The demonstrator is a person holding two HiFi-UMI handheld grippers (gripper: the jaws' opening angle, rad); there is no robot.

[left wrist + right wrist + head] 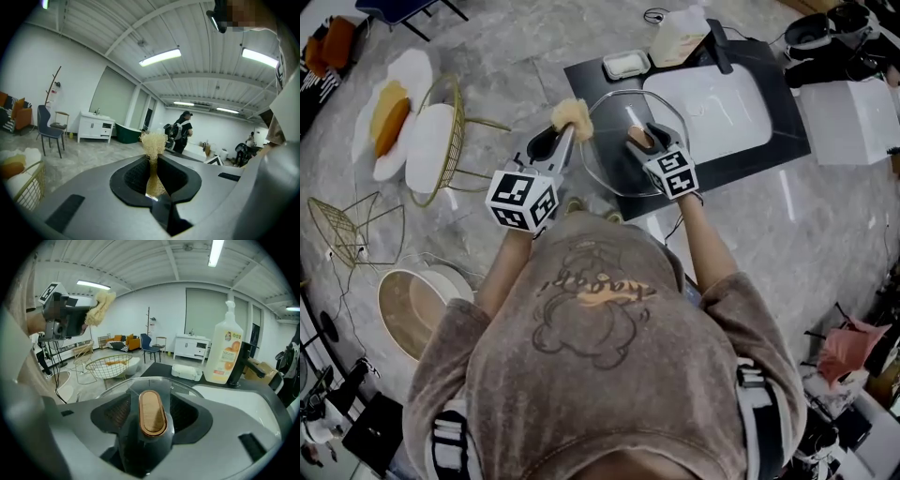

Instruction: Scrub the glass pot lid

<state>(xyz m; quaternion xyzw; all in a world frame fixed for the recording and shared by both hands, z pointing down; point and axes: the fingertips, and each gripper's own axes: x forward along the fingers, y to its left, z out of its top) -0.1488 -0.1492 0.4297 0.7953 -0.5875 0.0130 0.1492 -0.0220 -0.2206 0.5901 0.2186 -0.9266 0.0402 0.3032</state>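
The black countertop (783, 141) lies at the far right of the scene, with a white sink basin (722, 103) set into it. The glass pot lid (609, 150) (185, 387) is held in the air over the near-left edge of this countertop, its handle side facing up and toward the person and its disc close to level. The right gripper (645, 139) (152, 400) reaches it from the near side with its jaws clamped on the lid handle (152, 412). The handle's oval top has its long axis running near to far, in line with the jaws. The left gripper (565, 131) (153, 159) is just left of the lid, its jaws closed on a straw-coloured loofah (573, 114) (153, 143) that sticks out past the fingertips, near the lid's far-left rim. Whether the loofah touches the glass cannot be told. The head view alone shows the full round outline of the lid. The right gripper view shows the handle top, the soap bottle (227, 352) and the soap dish (186, 372) on the far side, and a gold wire basket (108, 364) to the left. The left gripper view shows only the loofah against the room, with a standing person (180, 133) far off.
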